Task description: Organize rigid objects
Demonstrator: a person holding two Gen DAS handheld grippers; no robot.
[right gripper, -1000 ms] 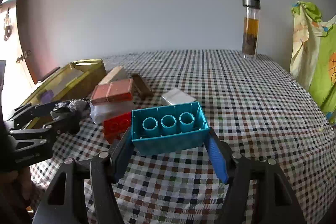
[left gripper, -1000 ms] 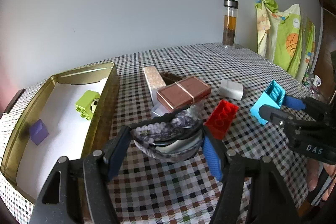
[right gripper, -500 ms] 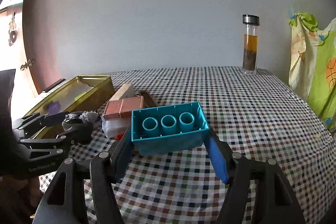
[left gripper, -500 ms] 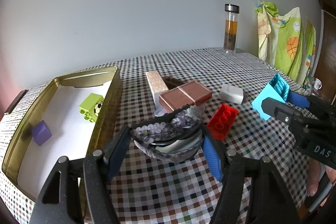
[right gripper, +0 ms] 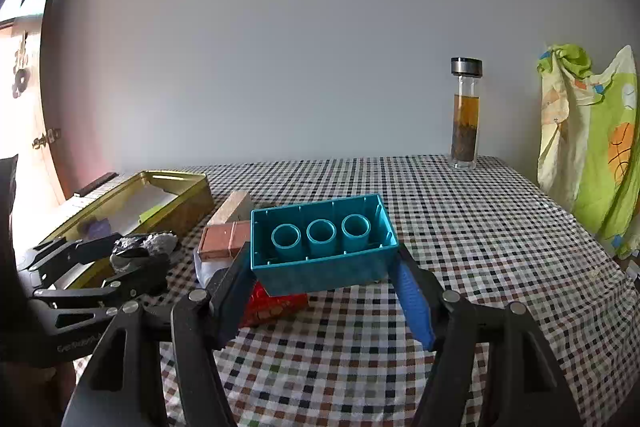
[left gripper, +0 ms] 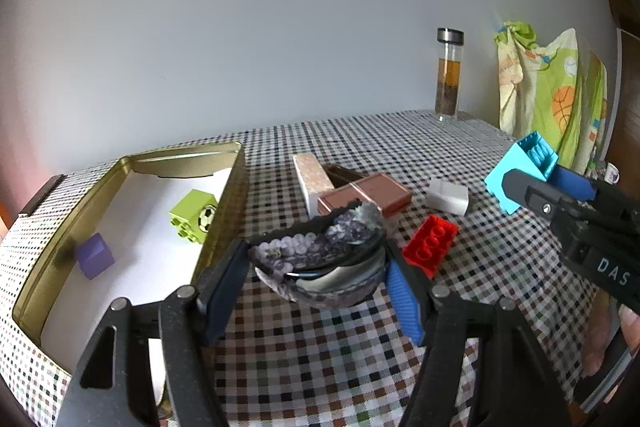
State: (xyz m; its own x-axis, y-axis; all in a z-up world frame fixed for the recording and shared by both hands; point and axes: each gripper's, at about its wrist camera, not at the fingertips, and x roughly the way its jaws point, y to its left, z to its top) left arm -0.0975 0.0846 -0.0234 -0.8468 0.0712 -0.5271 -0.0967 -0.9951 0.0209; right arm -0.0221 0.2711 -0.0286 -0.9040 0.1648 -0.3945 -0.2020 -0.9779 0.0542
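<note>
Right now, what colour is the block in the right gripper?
Teal block, clearest in the right wrist view.

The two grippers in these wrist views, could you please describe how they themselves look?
Both are matte black plastic frames with silver pivot screws. On the left gripper, one of the fingers wears a ribbed blue pad, the other a dark pad. The right gripper is built the same, and in the left wrist view its side bears white letters "DAS".

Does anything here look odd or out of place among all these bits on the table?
Yes: the left gripper holds a soft-looking sequinned pouch, odd among hard toys. The teal brick in the right gripper is upside down, tubes showing. A red brick lies outside the tin.
</note>
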